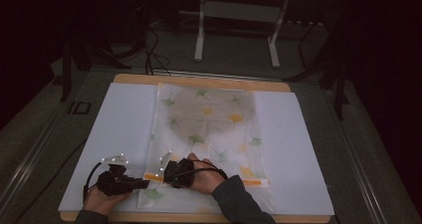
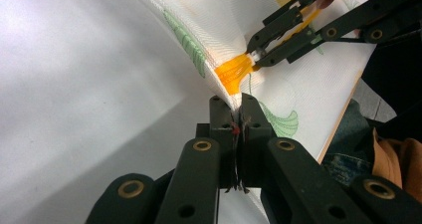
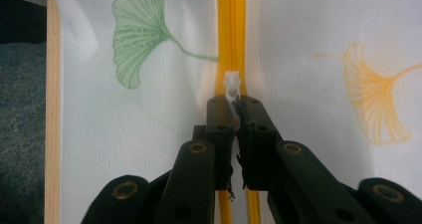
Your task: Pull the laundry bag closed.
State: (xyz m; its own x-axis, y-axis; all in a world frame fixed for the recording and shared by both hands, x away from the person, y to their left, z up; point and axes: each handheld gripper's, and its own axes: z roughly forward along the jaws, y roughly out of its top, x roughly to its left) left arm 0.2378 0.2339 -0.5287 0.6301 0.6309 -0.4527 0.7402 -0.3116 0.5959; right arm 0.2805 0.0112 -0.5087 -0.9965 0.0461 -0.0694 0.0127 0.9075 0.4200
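At the near edge of the counter (image 1: 124, 134), the left gripper (image 2: 237, 115) pinched the mesh pouch's (image 1: 209, 134) corner while the right gripper (image 3: 237, 104) clamped the white zipper pull (image 3: 232, 83); keeping the corner taut, the pull should have run straight along the orange zipper (image 3: 231, 30).

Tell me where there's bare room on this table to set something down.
Bare white mat left of the mesh bag, and a strip right of it. Crowded at the bag's near-left corner, where both grippers work its orange zipper.
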